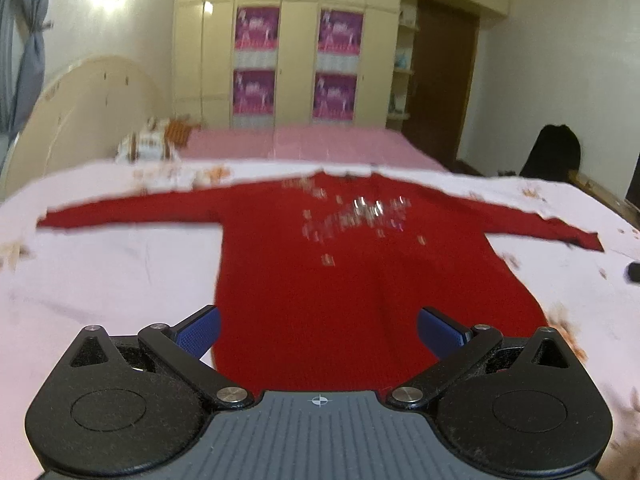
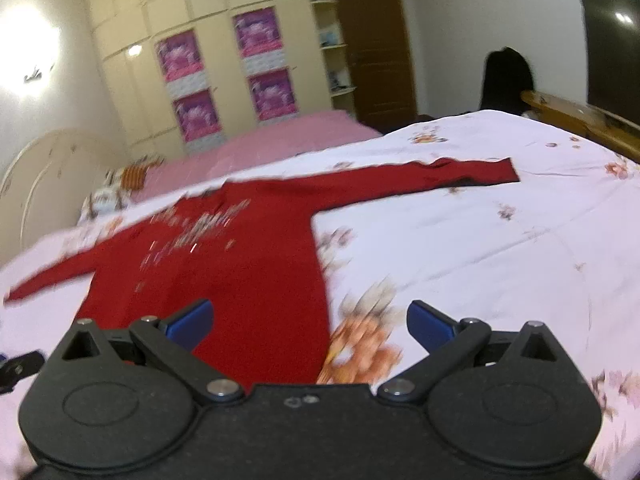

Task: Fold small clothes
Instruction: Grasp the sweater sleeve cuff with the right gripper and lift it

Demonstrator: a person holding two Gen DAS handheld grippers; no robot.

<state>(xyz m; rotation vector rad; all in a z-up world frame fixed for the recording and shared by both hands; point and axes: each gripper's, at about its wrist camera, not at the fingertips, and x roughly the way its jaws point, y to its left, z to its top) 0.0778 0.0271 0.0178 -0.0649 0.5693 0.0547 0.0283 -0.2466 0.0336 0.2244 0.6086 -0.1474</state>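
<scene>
A red long-sleeved sweater [image 1: 312,264] with shiny decorations on the chest lies flat on the bed, both sleeves spread out sideways. It also shows in the right wrist view [image 2: 240,264]. My left gripper [image 1: 318,332] is open and empty, hovering above the sweater's bottom hem. My right gripper [image 2: 310,326] is open and empty, above the sweater's lower right edge and the sheet beside it. Both views are blurred.
The bed has a white floral sheet [image 1: 100,272], also seen in the right wrist view [image 2: 480,240]. A pink bed [image 1: 312,144] and a cream wardrobe [image 1: 288,40] stand beyond. A small dark object [image 1: 633,271] lies at the sheet's right edge. A wooden footboard [image 2: 580,116] is on the right.
</scene>
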